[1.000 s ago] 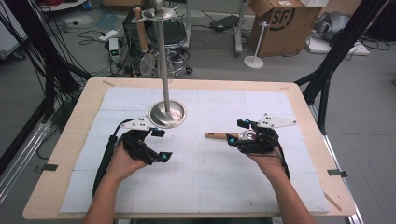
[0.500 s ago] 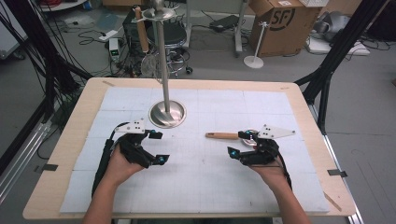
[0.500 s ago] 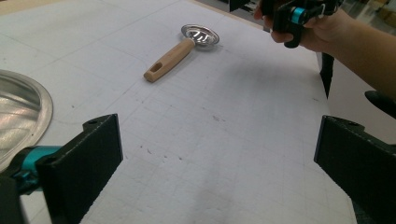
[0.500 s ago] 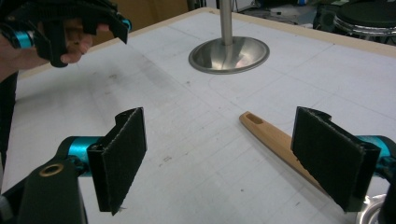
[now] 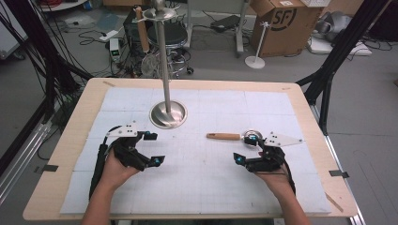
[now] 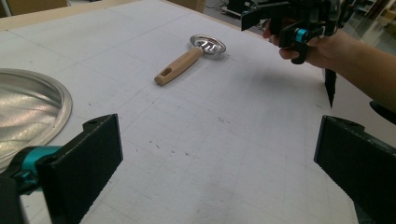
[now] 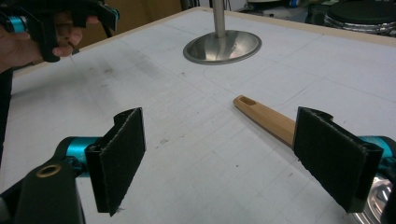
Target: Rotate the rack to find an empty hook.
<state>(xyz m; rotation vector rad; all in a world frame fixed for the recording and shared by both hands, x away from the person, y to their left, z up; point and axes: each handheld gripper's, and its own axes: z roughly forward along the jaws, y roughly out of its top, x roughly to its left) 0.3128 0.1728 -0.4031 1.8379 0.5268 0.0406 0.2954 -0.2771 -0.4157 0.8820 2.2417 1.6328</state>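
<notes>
A small metal strainer spoon with a wooden handle lies flat on the white mat, right of centre, with its round head pointing right. My right gripper stands open just in front of the spoon's head. In the right gripper view the handle runs behind the right jaw, and nothing is between the jaws of my right gripper. My left gripper hovers open and holds nothing at the mat's left. Its jaws are wide apart in the left gripper view, and the spoon lies well beyond them.
A steel stand with a round base and a tall pole rises at the back centre of the mat. Another wooden-handled utensil hangs from its top ring. The wooden table edge frames the mat. Boxes and cables lie on the floor behind the table.
My right gripper has drawn back from the spoon's head toward the near edge. The spoon stays put. The left gripper has shifted only slightly nearer.
</notes>
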